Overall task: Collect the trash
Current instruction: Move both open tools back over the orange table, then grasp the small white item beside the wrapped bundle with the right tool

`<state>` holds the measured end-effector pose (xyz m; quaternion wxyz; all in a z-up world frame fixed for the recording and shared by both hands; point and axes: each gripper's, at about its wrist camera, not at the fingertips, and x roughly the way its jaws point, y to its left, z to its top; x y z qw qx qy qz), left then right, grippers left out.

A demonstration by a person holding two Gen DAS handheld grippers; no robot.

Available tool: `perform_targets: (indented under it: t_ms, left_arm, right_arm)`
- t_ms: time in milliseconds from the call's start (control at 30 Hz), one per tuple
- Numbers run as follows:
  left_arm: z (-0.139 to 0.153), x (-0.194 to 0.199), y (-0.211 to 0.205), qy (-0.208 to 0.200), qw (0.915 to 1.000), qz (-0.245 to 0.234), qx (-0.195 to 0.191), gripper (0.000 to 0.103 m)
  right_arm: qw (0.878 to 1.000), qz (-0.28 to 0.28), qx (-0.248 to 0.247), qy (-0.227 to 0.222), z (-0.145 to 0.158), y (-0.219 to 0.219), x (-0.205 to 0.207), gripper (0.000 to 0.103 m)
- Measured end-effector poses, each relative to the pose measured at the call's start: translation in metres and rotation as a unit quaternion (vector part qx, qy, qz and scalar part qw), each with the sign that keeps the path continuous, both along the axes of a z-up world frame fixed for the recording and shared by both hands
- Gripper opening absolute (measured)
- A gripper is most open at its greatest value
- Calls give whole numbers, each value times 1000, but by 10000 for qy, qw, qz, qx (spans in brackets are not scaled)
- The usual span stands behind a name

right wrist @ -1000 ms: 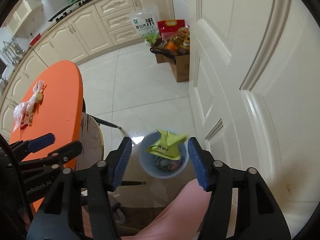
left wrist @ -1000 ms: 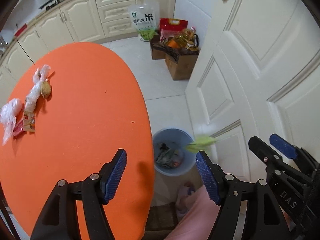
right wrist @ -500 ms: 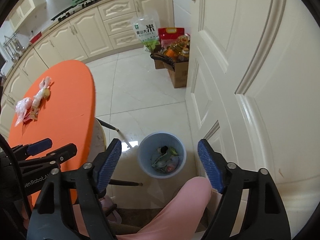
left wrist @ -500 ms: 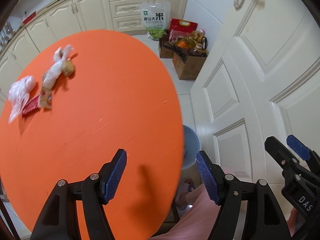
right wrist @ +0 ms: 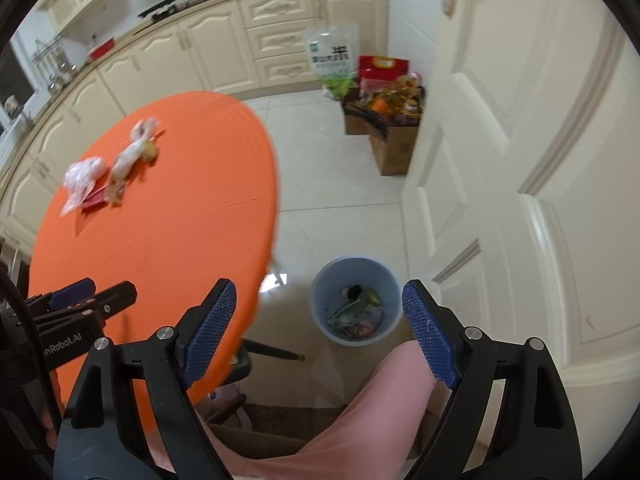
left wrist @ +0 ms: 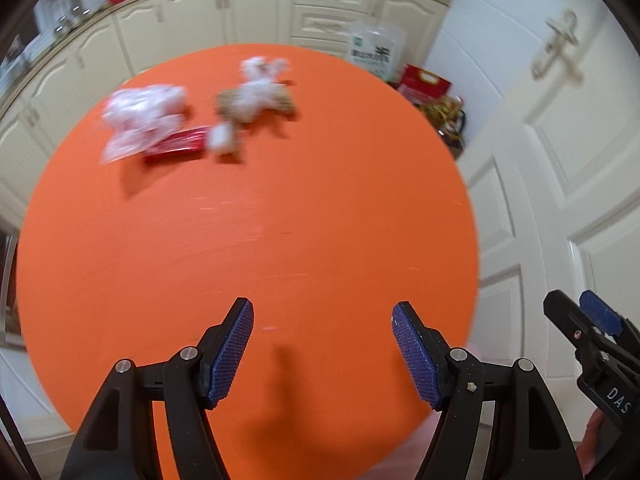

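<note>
Your left claw stood wide and empty above the near part of the orange table, while the remaining trash — a crumpled clear bag, a red wrapper and a white-and-brown wad — lay clustered at the table's far side. Your right claw was also spread wide with nothing between its pads, over the floor near the blue bin, which held wrappers.

Past my orange tabletop I see cream cupboards. A brown box of food sits beside the white door, a rice bag behind it.
</note>
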<state>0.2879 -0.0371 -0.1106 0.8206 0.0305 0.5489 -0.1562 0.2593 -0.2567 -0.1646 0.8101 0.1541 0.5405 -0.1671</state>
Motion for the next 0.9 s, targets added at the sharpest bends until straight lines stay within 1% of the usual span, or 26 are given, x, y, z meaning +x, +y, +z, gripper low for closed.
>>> perform_targets:
  t_ms: [133,200,367,533,633,733,833,867,900]
  left_arm:
    - [6,0,45,-58,9992,403,-30,70]
    - [9,1,60,-40,9984,557,-40,70]
    - [11,12,106,24,9949,1005,-74,70]
    - [13,27,144,74,9902,1385,-155,70]
    - [14,42,160,119,9887,1476,-226,70]
    - [15,57,175,127,9872,1567,-263,70]
    - [14,72,184,156,9856,1654,-309,70]
    - [14,77,188,183,9849,1685,-351,70]
    - [11,83,188,201,9845,1701,-375,70]
  right_arm:
    - [9995,280,99,104,-2,32,23,86]
    - [9988,443,152,123,-4,48,36,86]
    - [9947,990,180,193,-10,93,76,86]
    - [9870,1525,509,75,-15,129,118,86]
    - [9847,1672,491,72,-19,143,146,86]
    - [9841,1685,554,114,-27,149,174,86]
    - [9838,1665,585,306,-43,151,204,85]
    - [9831,1674,611,422,-50,151,214,81]
    - [9824,1672,633,532,-56,151,222,72]
